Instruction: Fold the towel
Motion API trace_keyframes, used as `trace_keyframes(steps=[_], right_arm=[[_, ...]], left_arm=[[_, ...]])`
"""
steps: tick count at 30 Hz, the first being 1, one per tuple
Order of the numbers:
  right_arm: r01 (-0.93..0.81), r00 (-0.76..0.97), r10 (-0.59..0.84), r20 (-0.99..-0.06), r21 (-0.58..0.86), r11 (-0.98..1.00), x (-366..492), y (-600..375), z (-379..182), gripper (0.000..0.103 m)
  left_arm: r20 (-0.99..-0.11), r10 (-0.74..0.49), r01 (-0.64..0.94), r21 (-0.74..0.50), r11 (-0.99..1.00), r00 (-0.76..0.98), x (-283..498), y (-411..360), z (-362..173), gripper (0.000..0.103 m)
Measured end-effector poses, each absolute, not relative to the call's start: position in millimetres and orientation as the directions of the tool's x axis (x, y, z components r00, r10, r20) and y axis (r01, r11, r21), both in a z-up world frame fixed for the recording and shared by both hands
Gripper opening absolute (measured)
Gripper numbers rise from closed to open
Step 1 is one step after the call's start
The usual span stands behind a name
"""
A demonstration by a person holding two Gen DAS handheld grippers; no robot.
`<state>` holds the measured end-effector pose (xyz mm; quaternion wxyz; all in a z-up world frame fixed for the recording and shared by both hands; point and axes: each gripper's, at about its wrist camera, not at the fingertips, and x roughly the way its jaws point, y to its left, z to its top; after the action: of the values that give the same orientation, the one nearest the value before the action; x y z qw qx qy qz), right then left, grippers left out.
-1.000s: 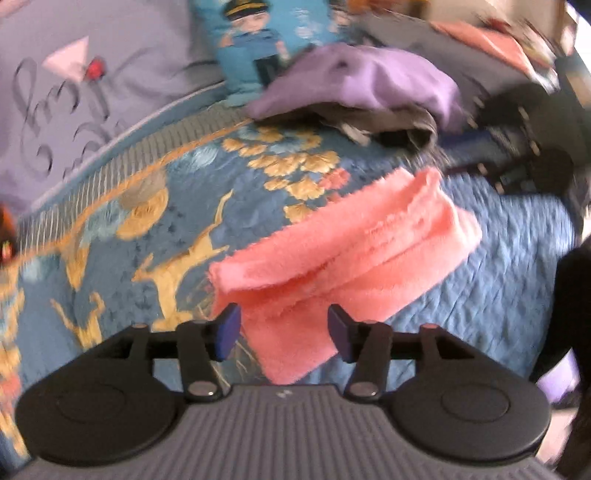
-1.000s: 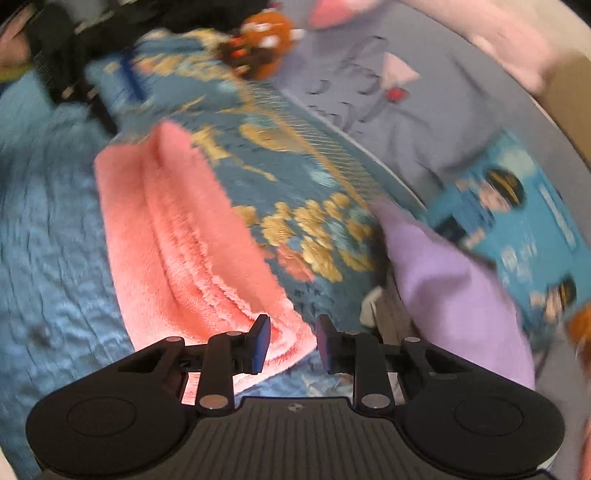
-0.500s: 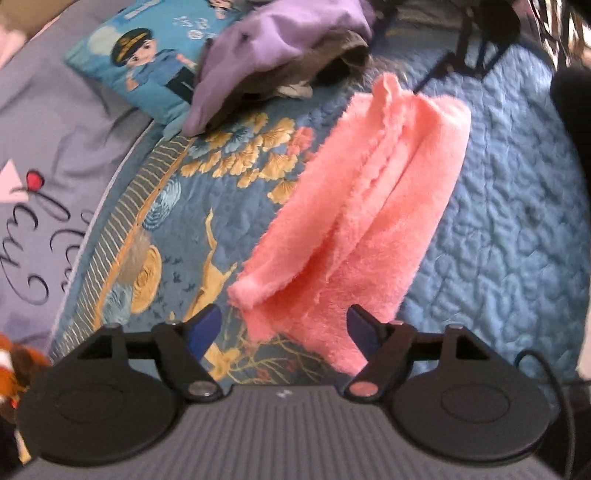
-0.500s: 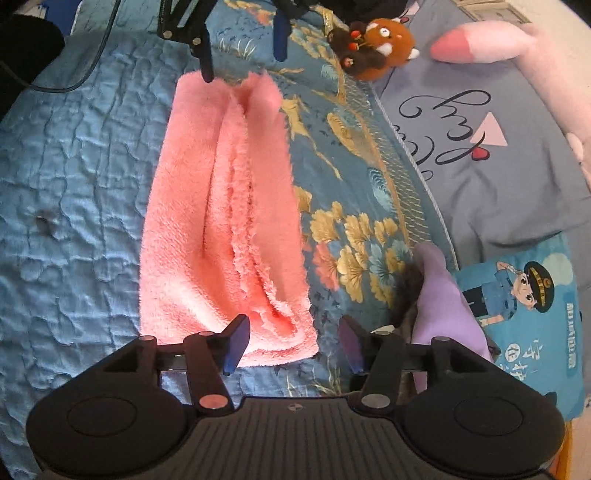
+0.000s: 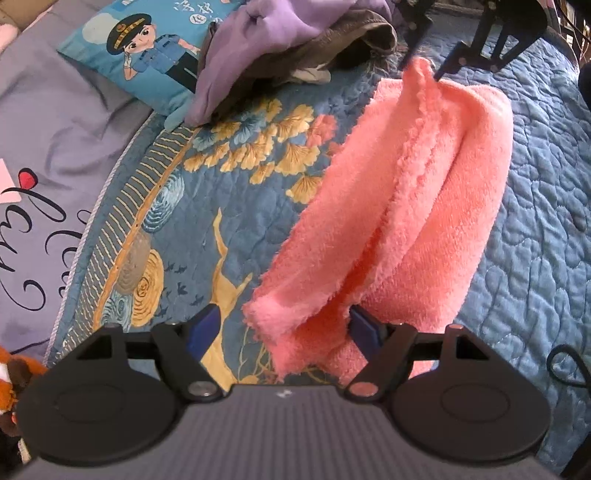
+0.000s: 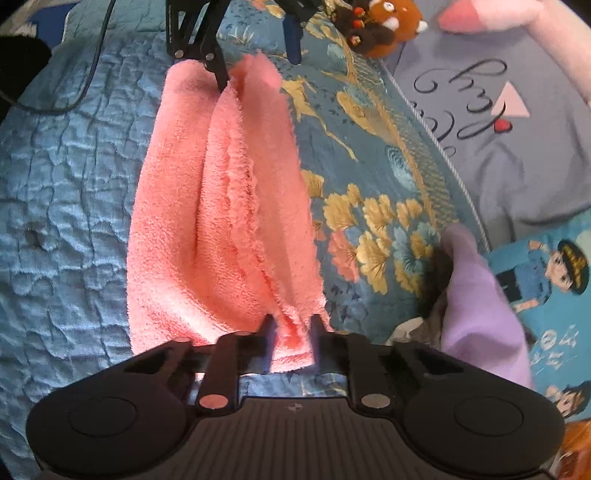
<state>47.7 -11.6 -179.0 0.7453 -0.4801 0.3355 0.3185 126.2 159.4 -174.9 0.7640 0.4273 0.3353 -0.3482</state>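
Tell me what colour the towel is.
Salmon pink, plain, no pattern; the towel shows best in the right wrist view.

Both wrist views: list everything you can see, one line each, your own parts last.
towel: one, pink, loosely folded lengthwise on the quilt, between the grippers.
quilt: one, blue with gold flowers and deer, under the towel.
purple garment: one, heaped over darker cloth beyond the quilt.
cartoon pillow: one, light blue, beside the garment.
grey sheet: one, with script lettering.
plush toy: one, orange-brown, at the quilt's edge.
left gripper: open around the towel's end.
right gripper: closing on the opposite end.
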Motion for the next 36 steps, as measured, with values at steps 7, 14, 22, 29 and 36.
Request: trace_keyframes(steps=[7, 14, 22, 29, 36], right_arm=[[-0.766, 0.574, 0.181, -0.799, -0.445, 0.464, 60, -21, -162, 0.005], [-0.623, 0.525, 0.123, -0.842, -0.282, 0.729, 112, -50, -163, 0.005], [-0.517, 0.566, 0.083, -0.82, -0.275, 0.811, 110, -59, -169, 0.033], [-0.561, 0.643, 0.161, -0.749, -0.317, 0.764, 75, -41, -148, 0.036], [-0.782, 0.523, 0.386, -0.76, -0.248, 0.572, 87, 39, -141, 0.034]], left_arm=[[-0.798, -0.256, 0.804, 0.413, 0.428, 0.546, 135, 160, -169, 0.079], [-0.757, -0.239, 0.717, 0.395, 0.574, 0.609, 161, 164, -152, 0.079], [-0.761, -0.207, 0.685, 0.386, 0.618, 0.616, 161, 178, -148, 0.081], [-0.757, -0.251, 0.675, 0.316, 0.667, 0.603, 133, 192, -138, 0.086], [-0.781, -0.348, 0.724, 0.185, 0.664, 0.519, 96, 187, -145, 0.086]])
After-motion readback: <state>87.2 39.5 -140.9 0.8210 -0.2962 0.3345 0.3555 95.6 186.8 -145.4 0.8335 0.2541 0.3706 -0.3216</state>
